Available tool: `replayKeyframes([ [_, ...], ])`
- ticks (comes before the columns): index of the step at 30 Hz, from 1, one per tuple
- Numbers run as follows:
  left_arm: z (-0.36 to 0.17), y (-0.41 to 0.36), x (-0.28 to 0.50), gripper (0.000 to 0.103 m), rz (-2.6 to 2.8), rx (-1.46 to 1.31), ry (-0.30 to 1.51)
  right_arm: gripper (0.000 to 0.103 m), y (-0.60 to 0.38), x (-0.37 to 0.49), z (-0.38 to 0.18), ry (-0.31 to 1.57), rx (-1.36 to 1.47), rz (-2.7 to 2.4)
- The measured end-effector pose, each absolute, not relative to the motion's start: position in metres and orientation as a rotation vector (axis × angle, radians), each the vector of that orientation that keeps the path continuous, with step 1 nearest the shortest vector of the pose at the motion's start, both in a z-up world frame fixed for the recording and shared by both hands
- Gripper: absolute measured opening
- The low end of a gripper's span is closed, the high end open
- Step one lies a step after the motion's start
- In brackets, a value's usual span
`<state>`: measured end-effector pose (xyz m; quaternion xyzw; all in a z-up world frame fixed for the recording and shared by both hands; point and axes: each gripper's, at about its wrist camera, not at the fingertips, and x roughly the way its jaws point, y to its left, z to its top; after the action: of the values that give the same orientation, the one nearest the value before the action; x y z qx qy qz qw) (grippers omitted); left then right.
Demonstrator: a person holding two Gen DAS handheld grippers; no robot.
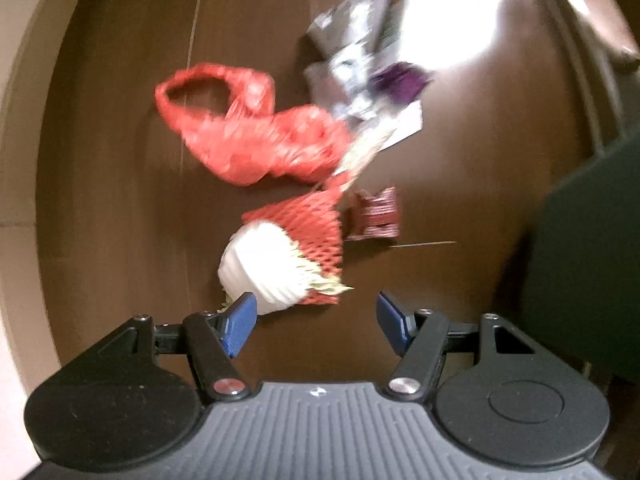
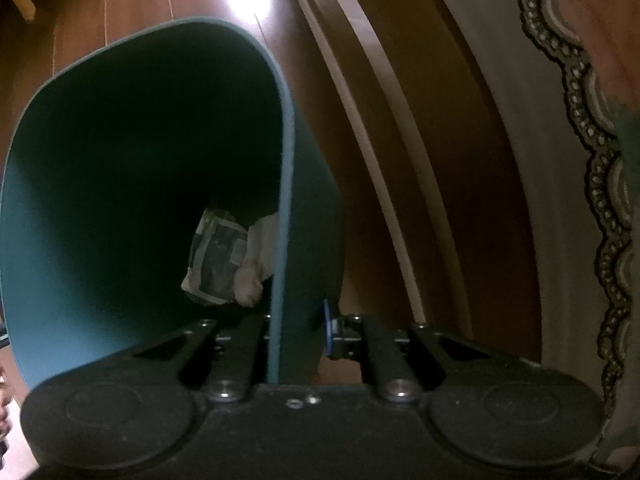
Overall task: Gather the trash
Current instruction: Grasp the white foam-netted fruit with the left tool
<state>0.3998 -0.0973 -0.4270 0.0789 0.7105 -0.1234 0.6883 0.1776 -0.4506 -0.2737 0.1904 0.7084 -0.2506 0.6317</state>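
Below, the left gripper (image 1: 314, 316) hangs with its blue-padded jaws spread wide over a brown wooden floor (image 1: 120, 200), holding nothing; just ahead lies a white paper cup (image 1: 260, 270) wrapped in red foam netting (image 1: 308, 232), with a red plastic bag (image 1: 256, 140), a small red wrapper (image 1: 376, 214) and silvery packets (image 1: 352, 60) scattered beyond; meanwhile the right gripper (image 2: 298, 330) is clamped on the rim of a green bin (image 2: 120, 180), crumpled paper (image 2: 224, 256) already inside.
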Motion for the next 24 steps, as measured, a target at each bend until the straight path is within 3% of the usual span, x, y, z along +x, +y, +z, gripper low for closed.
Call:
replayKeyframes([
  [9, -0.507, -0.062, 0.417, 0.065, -0.098, 0.016, 1.63, 0.01, -0.44, 0.179, -0.279, 1.631, 0.418, -0.557],
  [19, -0.521, -0.058, 0.415, 0.063, -0.04, 0.013, 1.614, 0.01, -0.44, 0.18, -0.277, 1.656, 0.432, -0.543],
  [24, -0.519, -0.053, 0.408, 0.048, -0.024, 0.033, 1.589, 0.01, -0.437, 0.179, -0.277, 1.657, 0.419, -0.544],
])
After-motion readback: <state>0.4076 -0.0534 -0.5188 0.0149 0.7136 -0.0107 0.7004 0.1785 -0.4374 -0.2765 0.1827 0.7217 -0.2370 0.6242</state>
